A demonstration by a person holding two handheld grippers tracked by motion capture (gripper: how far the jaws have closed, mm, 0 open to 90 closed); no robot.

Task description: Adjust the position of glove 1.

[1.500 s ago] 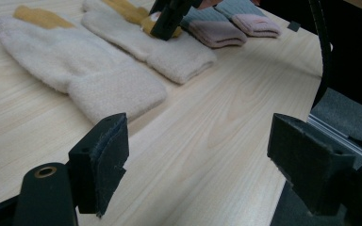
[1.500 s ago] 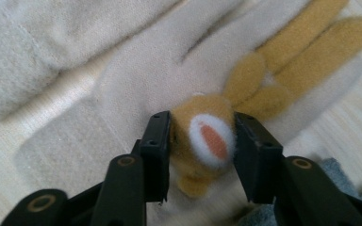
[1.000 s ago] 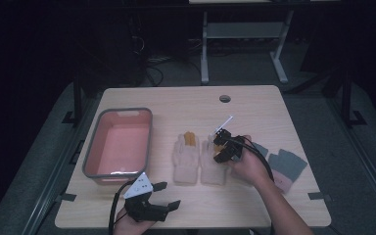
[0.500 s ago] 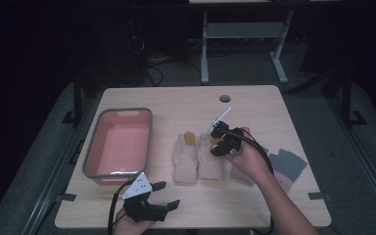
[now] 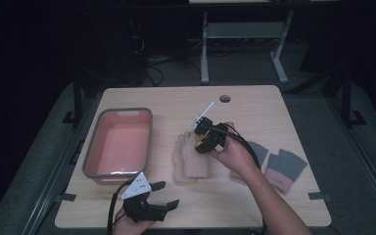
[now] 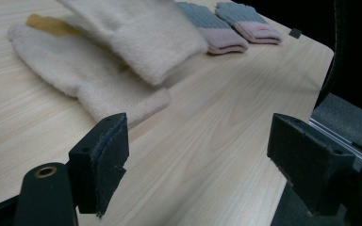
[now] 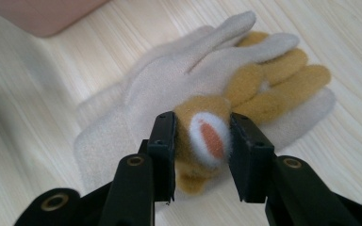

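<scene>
Since a second ago the right gripper (image 7: 201,141) has lifted and drifted left over the cream gloves (image 5: 191,156) mid-table, clamping a tan glove (image 7: 202,136). Keep that pinch firm while raising. The left gripper (image 6: 207,160) waits open, near edge.

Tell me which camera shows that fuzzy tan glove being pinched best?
The right gripper view: the tan glove sits large between the right hand-held gripper pads. The high view shows it small under that gripper. The left gripper view catches just its tan tips.
</scene>
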